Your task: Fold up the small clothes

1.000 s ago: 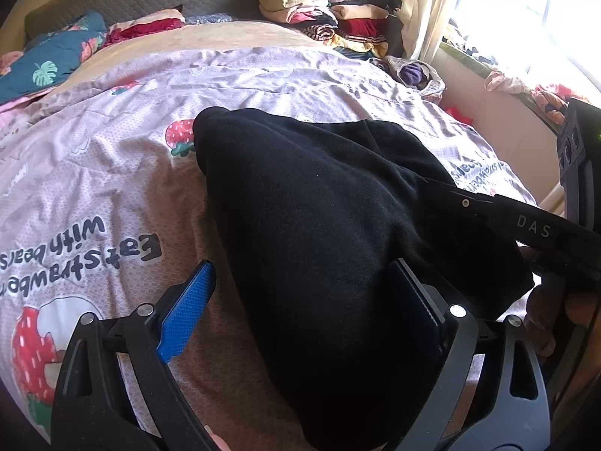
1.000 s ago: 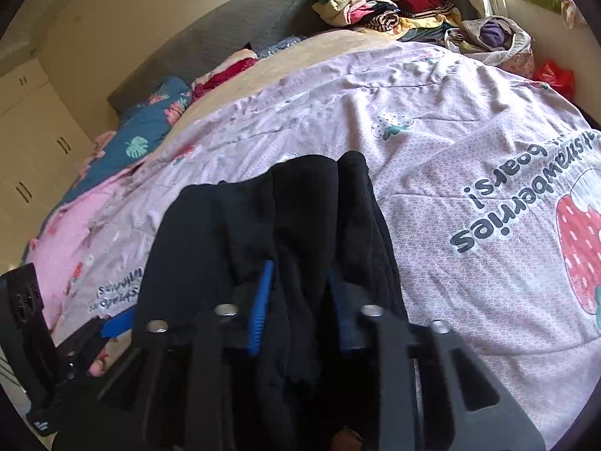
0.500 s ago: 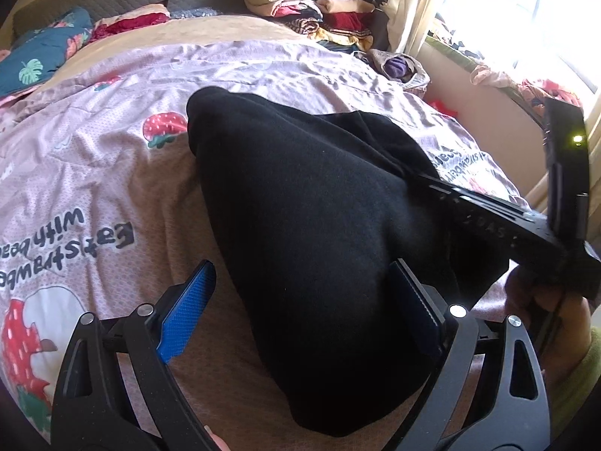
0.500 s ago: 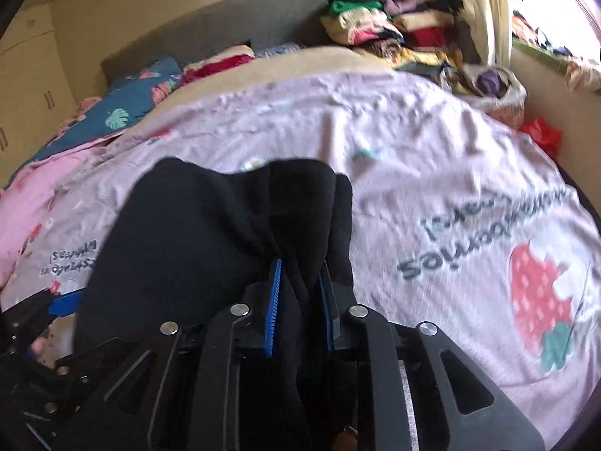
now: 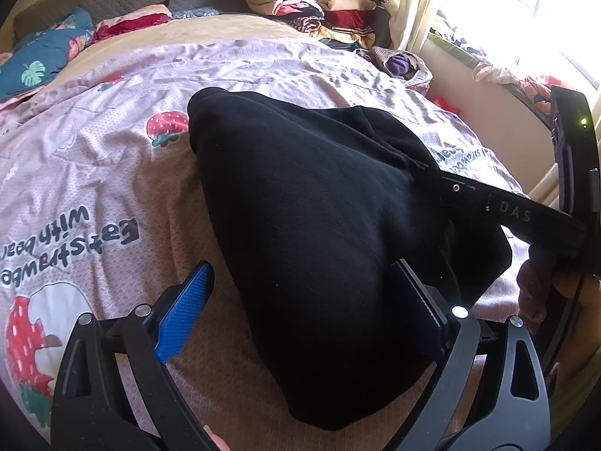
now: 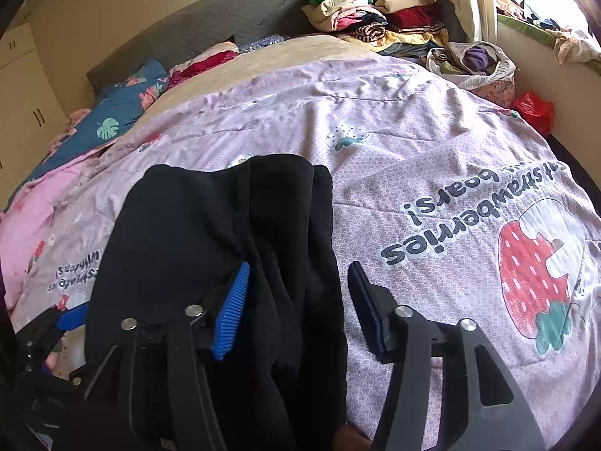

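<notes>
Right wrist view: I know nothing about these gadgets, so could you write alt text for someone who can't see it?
A black garment lies folded on a pink strawberry-print quilt, with the right gripper opening around its near edge, pads off the cloth. Stacked folded clothes sit at the bed's far end.

Each camera sits on a gripper and looks forward and down along its two fingers, very close to the bed.

The left gripper camera sees the black cloth right ahead between its fingers, with the right gripper's arm off to its right.

The right gripper camera has the cloth ahead and to its left.

Both share the cloth, the pink cover and the far clothes pile.
</notes>
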Tool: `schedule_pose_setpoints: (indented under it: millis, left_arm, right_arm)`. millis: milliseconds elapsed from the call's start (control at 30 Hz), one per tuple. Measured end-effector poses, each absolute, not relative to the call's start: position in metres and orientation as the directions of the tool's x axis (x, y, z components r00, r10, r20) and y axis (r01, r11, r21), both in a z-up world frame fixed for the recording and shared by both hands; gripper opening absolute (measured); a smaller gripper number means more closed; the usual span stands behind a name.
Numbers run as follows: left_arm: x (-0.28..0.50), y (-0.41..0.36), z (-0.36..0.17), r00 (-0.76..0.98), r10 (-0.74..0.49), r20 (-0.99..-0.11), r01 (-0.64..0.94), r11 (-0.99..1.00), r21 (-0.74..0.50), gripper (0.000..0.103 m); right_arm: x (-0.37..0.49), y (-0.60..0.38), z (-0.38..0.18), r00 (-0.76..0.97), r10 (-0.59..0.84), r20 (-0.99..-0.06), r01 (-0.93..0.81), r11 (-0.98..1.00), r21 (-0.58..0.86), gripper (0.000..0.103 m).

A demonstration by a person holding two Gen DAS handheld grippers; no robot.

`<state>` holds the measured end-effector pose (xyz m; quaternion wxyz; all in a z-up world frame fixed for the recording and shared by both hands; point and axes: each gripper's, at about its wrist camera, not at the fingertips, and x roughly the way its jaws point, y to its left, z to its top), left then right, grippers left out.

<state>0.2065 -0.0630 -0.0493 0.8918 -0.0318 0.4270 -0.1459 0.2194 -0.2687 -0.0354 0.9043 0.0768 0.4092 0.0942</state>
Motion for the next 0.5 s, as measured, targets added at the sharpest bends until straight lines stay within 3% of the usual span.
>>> schedule_pose_setpoints:
  millis: [67, 200, 500]
  left_arm:
    - [0.204, -0.063, -0.048, 0.592, -0.287, -0.753, 0.236, 0.955, -0.179, 0.087]
    - [0.2, -0.063, -0.046, 0.594, -0.282, -0.754, 0.237, 0.956, -0.171, 0.088]
    - [0.188, -0.065, -0.036, 0.601, -0.272, -0.752, 0.235, 0.959, -0.159, 0.093]
  right_arm:
    - [0.218, -0.269, -0.033, 0.651, 0.233, -0.723, -0.103, 0.97, 0.219, 0.062]
    - [0.214, -0.27, -0.025, 0.66, 0.243, -0.711, -0.105, 0.967, 0.232, 0.066]
    - [0.197, -0.271, 0.004, 0.702, 0.265, -0.661, -0.12, 0.959, 0.257, 0.092]
